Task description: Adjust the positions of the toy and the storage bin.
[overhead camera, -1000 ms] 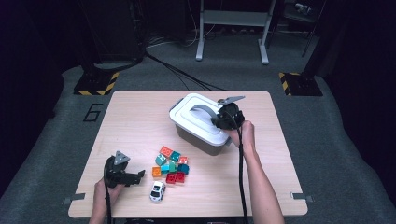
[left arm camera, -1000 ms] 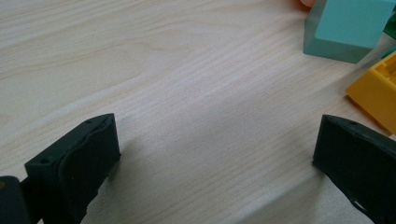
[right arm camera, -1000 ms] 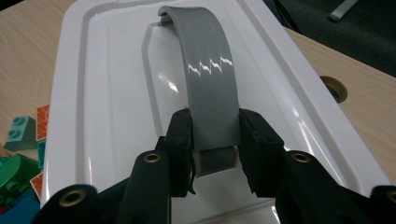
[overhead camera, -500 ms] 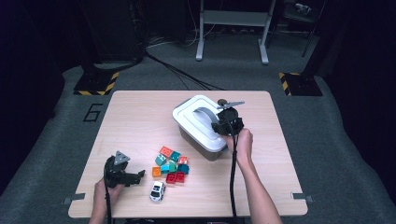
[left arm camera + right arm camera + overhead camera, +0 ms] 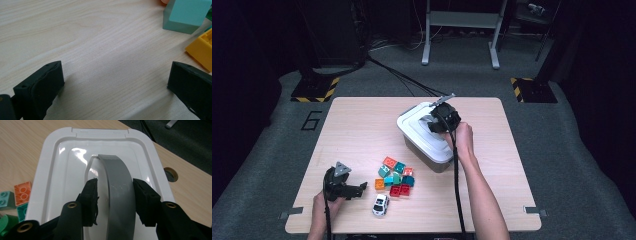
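A white lidded box (image 5: 419, 137) stands on the table right of centre, with a grey arched handle (image 5: 117, 175) over its lid (image 5: 62, 157). My right gripper (image 5: 438, 122) (image 5: 115, 195) straddles that handle. Its jaws have just been opening: the handle sits between them and a gap shows at the left pad, so the gripper is open. My left gripper (image 5: 361, 189) (image 5: 115, 75) rests open on the bare wood at the near left, nothing between its jaws. Just beyond it lie a teal brick (image 5: 187, 15) and a yellow brick (image 5: 201, 48).
A pile of several coloured bricks (image 5: 396, 175) lies in front of the box, and a white toy car (image 5: 380, 204) sits near the front edge. An orange brick (image 5: 23, 192) lies beside the box. A cable hole (image 5: 170, 173) pierces the tabletop behind it.
My right gripper has shifted a little to the left over the lid and its jaws have parted from the handle. The left gripper has stayed where it was.
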Demonstrator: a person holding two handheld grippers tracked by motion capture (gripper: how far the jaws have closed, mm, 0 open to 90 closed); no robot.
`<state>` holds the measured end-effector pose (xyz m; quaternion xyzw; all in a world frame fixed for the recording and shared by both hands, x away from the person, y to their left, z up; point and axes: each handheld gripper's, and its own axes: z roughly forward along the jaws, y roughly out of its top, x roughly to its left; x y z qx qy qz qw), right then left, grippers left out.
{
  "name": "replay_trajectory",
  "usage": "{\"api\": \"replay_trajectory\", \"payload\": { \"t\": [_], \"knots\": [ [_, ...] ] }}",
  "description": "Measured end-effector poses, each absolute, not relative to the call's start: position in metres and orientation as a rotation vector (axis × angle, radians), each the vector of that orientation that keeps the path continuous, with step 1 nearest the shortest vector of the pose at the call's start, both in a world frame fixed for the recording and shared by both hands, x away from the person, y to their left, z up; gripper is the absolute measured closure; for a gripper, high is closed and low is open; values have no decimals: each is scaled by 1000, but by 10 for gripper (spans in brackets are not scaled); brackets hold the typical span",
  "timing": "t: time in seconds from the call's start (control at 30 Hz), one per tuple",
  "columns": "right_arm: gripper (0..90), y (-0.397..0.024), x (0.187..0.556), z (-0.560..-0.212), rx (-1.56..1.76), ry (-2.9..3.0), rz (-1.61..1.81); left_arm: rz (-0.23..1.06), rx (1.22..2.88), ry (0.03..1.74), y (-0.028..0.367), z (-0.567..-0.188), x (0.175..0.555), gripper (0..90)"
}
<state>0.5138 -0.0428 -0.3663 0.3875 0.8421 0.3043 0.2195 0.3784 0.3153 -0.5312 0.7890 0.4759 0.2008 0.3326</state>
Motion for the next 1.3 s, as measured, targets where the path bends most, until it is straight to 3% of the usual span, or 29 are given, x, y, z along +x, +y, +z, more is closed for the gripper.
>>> {"api": "replay_trajectory", "payload": {
  "t": [0.07,0.17,0.53,1.3],
  "knots": [
    [661,-43,514,-367,1078,2317,820,525,2060,1244,315,-531,378,2],
    [669,-45,511,-366,1118,2313,820,524,2064,1244,315,-531,378,2],
    [673,-42,496,-365,1292,2259,829,522,2058,1247,315,-531,379,2],
    [675,-42,470,-367,1246,2268,833,525,2055,1245,315,-531,378,2]
  ]
}}
